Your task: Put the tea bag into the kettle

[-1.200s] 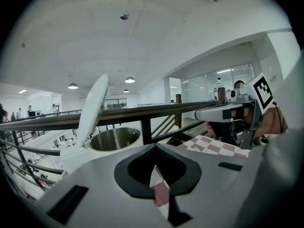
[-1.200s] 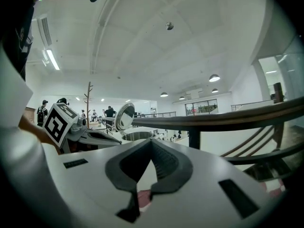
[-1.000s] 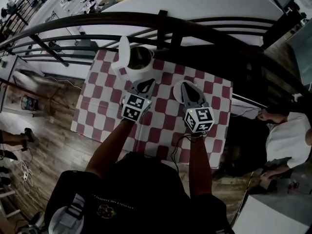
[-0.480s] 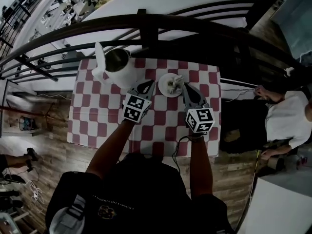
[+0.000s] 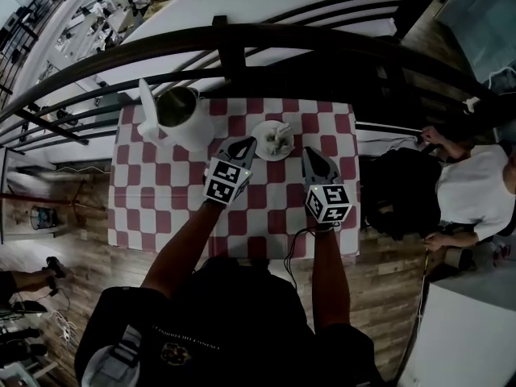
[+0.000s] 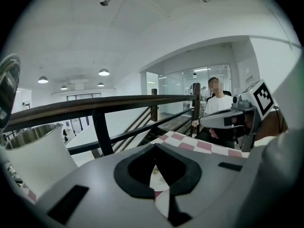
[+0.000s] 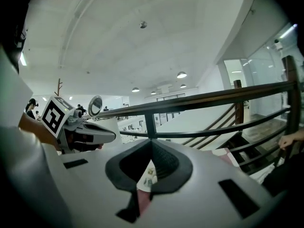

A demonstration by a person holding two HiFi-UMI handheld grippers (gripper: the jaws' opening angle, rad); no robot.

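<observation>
A white kettle (image 5: pixel 173 118) with its lid flipped open stands at the far left corner of the red-and-white checked table (image 5: pixel 266 208). To its right, a small white plate (image 5: pixel 260 132) holds tea bags (image 5: pixel 278 139). My left gripper (image 5: pixel 246 143) hovers just short of the plate's left side, shut and empty. My right gripper (image 5: pixel 310 153) sits just right of the plate, also shut with nothing in it. In the left gripper view the kettle (image 6: pixel 33 151) stands close on the left. The right gripper view shows the kettle's lid (image 7: pixel 95 106) behind the left gripper.
A dark railing (image 5: pixel 242 47) runs along the table's far edge, with a stairwell drop beyond. A person in a white shirt (image 5: pixel 476 204) sits to the right of the table. Wooden floor surrounds the table.
The head view has swung, so the table sits further left. The plate, hidden under the right gripper a second ago, now shows just beyond both shut grippers.
</observation>
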